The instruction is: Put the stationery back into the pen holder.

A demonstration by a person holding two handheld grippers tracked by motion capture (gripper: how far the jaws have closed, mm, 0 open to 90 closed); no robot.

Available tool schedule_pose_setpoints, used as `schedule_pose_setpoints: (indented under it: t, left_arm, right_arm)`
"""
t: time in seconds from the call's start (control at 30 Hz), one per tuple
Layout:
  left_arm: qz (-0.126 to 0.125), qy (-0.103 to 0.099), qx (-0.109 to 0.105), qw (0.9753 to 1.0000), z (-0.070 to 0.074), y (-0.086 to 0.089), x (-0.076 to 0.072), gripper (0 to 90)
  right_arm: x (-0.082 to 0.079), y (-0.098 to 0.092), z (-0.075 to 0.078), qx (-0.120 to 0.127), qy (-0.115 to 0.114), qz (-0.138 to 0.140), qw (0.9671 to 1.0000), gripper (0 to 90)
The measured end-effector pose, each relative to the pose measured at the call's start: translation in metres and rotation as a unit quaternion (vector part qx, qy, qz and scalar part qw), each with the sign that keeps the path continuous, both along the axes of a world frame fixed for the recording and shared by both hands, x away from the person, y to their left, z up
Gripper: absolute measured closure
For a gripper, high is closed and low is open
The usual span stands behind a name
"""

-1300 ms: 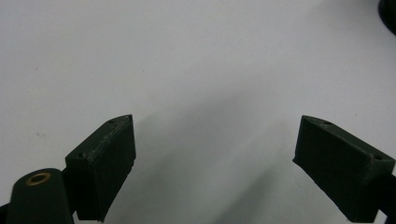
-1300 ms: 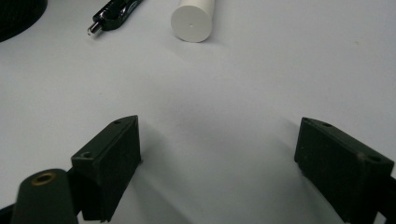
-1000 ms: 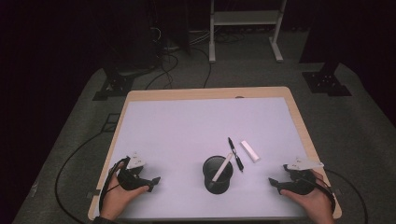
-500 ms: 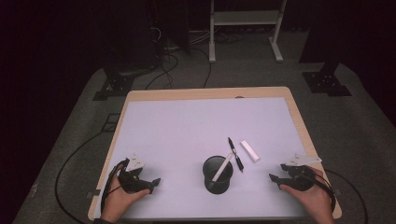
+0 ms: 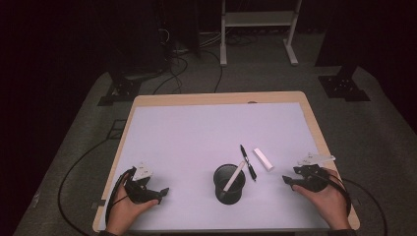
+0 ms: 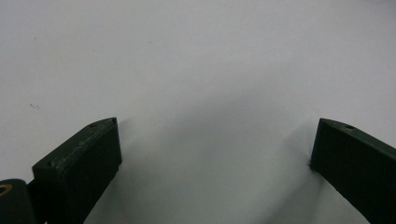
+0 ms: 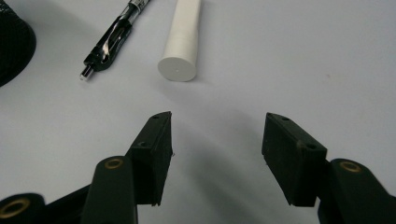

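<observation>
A black mesh cup (image 5: 229,182) stands near the table's front middle with a white pen (image 5: 232,179) leaning in it. A black pen (image 5: 248,162) (image 7: 112,39) lies flat just right of the cup. Beside that lies a white cylinder (image 5: 263,159) (image 7: 182,39). My right gripper (image 5: 288,180) (image 7: 217,140) rests open at the front right, jaws apart, pointing toward the cylinder with nothing between them. At the front left my left gripper (image 5: 162,191) (image 6: 212,154) is open wide over bare table, nothing between its jaws.
The white table top (image 5: 206,132) has a wooden rim. Cables trail from both grippers off the front corners. Behind the table, on the dark floor, stand a white frame (image 5: 255,24) and black stands (image 5: 344,83).
Both hands have drawn slightly back toward the front edge. The cup, pens and cylinder have not moved.
</observation>
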State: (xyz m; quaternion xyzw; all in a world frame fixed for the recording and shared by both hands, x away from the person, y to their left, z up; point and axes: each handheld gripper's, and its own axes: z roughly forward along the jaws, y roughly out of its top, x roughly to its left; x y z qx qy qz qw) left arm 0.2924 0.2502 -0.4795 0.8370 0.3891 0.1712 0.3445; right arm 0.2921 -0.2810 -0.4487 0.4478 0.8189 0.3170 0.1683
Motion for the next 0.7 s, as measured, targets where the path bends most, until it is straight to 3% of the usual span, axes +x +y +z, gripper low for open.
schedule_pose_setpoints:
  t: [0.7]
  left_arm:
    - [-0.001,0.001,0.0,1.0,0.0,0.0,0.0,0.9]
  right_arm:
    - [0.03,0.015,0.018,-0.013,0.017,0.004,0.9998,46.0]
